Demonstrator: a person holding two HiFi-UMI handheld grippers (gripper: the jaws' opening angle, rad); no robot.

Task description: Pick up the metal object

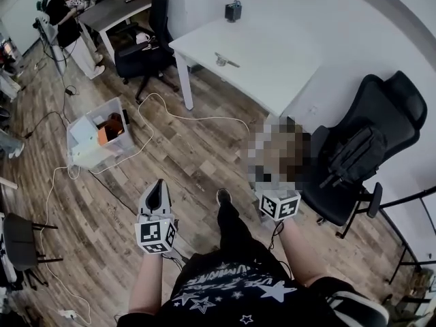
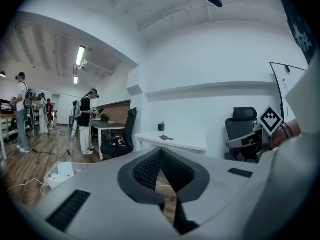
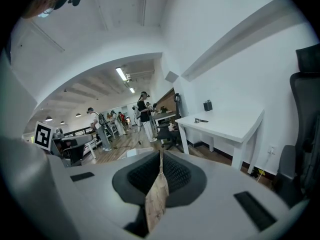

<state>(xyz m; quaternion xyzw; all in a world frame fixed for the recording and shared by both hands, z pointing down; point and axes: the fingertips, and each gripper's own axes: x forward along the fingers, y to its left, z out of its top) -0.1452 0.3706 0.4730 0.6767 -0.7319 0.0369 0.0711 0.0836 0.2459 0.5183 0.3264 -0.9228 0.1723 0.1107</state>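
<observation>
The metal object (image 1: 226, 60) is a small silvery piece lying on a white table (image 1: 272, 73) some way ahead; it also shows as the metal object (image 2: 166, 137) in the left gripper view and the metal object (image 3: 201, 120) in the right gripper view. My left gripper (image 1: 158, 184) hangs over the wooden floor, far short of the table, shut and empty, its pads meeting at the left gripper (image 2: 161, 150). Only the marker cube (image 1: 279, 205) of my right gripper shows in the head view. In its own view the right gripper (image 3: 160, 154) is shut with nothing held.
A small dark box (image 1: 234, 10) stands at the table's far edge. A black office chair (image 1: 371, 138) sits to the right of the table, another chair (image 1: 153, 43) to its left. A clear plastic bin (image 1: 99, 133) and cables (image 1: 170, 114) lie on the floor. A person (image 1: 65, 19) stands by a far desk.
</observation>
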